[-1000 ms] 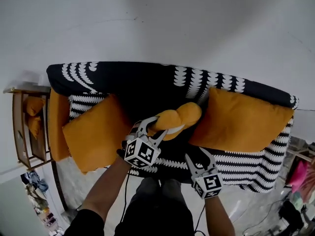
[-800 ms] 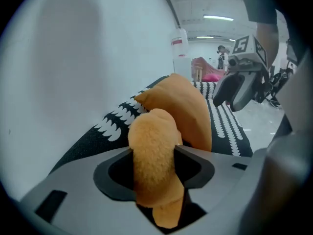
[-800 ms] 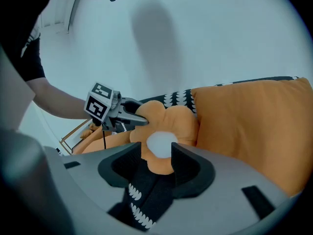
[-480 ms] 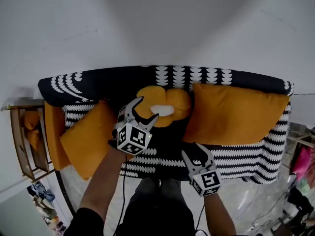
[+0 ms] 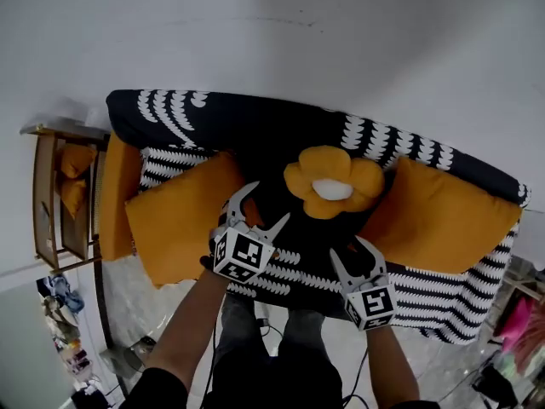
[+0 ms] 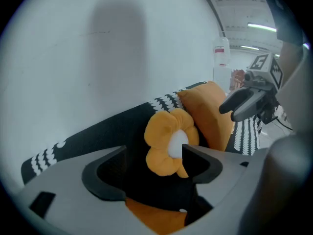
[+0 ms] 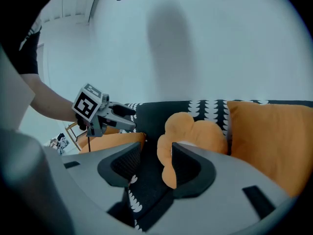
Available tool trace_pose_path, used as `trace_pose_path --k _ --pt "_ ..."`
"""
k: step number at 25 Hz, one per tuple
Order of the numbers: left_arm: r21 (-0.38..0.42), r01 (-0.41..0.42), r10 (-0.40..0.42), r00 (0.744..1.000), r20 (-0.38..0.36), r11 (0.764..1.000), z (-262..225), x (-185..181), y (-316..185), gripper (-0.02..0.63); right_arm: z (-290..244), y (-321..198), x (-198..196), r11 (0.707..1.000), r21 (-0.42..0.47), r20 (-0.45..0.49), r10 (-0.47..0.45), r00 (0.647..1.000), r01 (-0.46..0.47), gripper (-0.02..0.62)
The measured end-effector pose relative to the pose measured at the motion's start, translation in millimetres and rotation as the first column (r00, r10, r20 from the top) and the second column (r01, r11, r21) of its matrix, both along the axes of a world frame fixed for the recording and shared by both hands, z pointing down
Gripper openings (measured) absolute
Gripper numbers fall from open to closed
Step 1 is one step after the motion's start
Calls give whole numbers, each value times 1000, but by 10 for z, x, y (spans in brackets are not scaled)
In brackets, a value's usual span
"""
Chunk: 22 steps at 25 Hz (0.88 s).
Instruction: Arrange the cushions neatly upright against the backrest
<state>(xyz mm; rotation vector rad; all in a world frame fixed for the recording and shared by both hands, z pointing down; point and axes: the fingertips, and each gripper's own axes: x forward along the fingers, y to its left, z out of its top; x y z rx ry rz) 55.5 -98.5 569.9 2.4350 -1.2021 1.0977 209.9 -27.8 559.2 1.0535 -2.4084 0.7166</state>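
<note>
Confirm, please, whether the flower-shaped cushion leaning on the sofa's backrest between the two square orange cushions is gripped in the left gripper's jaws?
Not gripped: the left gripper has its jaws apart and empty, short of the flower-shaped cushion, which leans on the backrest between the two square orange cushions. The left gripper view shows this.

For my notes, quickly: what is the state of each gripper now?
Left gripper: tongs open, holding nothing.
Right gripper: tongs open, holding nothing.
</note>
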Motion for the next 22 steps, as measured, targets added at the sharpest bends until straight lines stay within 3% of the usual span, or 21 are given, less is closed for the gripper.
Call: trace_pose_path --k 3,5,9,14,17,22 --pt "-45 122 -122 992 -19 992 68 -581 286 371 -20 -19 -327 1000 -8 -2 -15 1000 15 233" --pt "-77 215 -218 975 -35 974 136 -1036 451 371 -22 -25 -596 1000 -11 -3 -23 1000 23 241" --pt "-114 381 -388 920 -52 918 206 -1985 719 371 -10 -56 -1222 998 -13 -21 -55 998 55 253" --pt "-161 509 -522 852 -46 845 316 -3019 1170 371 96 -101 -2068 994 -35 -52 -109 993 107 280" --pt "-189 586 -602 798 -37 788 421 -3591 1403 371 321 -192 -2516 988 -67 -83 -141 986 136 302" --pt "-248 711 -737 676 -18 658 673 -4507 1815 371 785 -370 -3121 976 -152 -160 -179 971 155 361"
